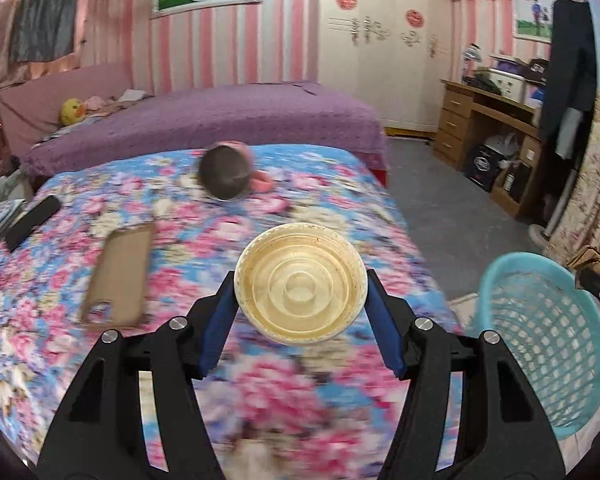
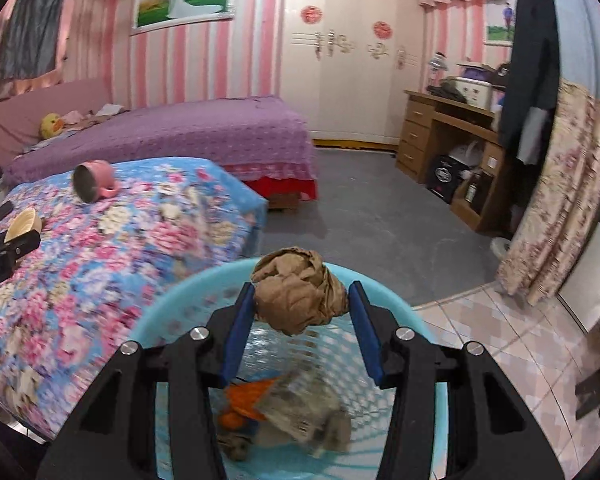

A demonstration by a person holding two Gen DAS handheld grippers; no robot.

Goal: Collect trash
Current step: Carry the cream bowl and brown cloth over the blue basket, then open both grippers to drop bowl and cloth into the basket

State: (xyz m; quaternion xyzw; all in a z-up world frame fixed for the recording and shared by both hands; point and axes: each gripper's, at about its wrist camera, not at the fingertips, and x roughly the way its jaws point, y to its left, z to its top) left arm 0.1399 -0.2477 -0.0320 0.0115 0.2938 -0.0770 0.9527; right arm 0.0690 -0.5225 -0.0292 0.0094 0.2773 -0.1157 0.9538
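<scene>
My left gripper (image 1: 300, 294) is shut on a dirty cream disposable bowl (image 1: 300, 284) and holds it above the floral bedspread (image 1: 100, 360). My right gripper (image 2: 300, 302) is shut on a crumpled brown paper ball (image 2: 298, 294) and holds it over the light blue mesh basket (image 2: 172, 312). Inside the basket lie an orange wrapper (image 2: 248, 404) and crumpled packaging (image 2: 300, 412). The basket also shows at the right in the left wrist view (image 1: 540, 340), with the paper ball (image 1: 588, 260) at its far rim. The bowl (image 2: 22, 224) shows at the left edge of the right wrist view.
A tipped pink mug (image 1: 228, 176) (image 2: 94, 184), a tan phone case (image 1: 120, 276) and a black remote (image 1: 32, 222) lie on the floral bed. A purple bed (image 2: 180, 132), a wooden desk (image 2: 452, 136) and grey floor (image 2: 380, 208) lie beyond.
</scene>
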